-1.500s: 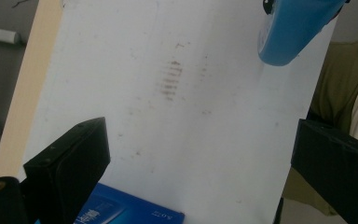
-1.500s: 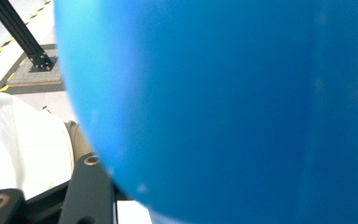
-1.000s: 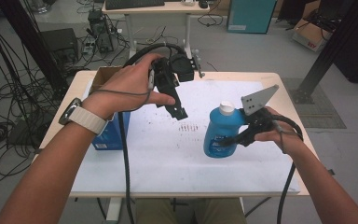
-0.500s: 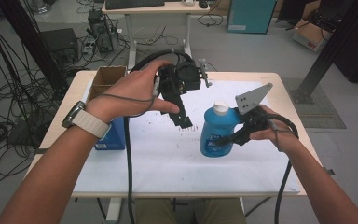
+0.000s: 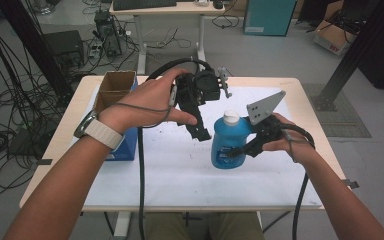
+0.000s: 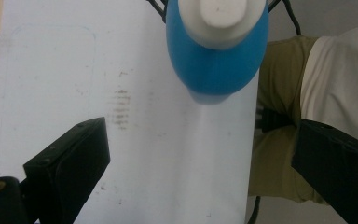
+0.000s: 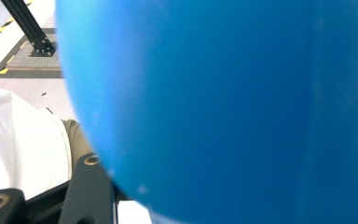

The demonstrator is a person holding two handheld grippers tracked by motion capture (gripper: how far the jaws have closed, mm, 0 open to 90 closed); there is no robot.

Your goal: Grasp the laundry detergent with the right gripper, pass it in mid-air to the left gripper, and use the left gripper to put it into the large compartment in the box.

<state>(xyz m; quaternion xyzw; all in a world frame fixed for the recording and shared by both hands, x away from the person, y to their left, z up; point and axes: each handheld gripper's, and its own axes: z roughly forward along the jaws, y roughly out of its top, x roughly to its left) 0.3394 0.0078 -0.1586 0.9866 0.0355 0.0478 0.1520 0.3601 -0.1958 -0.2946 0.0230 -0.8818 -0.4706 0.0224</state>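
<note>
Blue bottle [image 7: 223, 107] blocks the right tool's [image 5: 240, 150] view, hiding its jaws

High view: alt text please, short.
The right gripper holds a blue bottle with a white cap upright on a white table mat. The left gripper hovers just left of the cap, jaws open.

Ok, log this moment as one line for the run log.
right tool: shut on blue bottle | left tool: open, above white cap | bottle: upright on table
</note>
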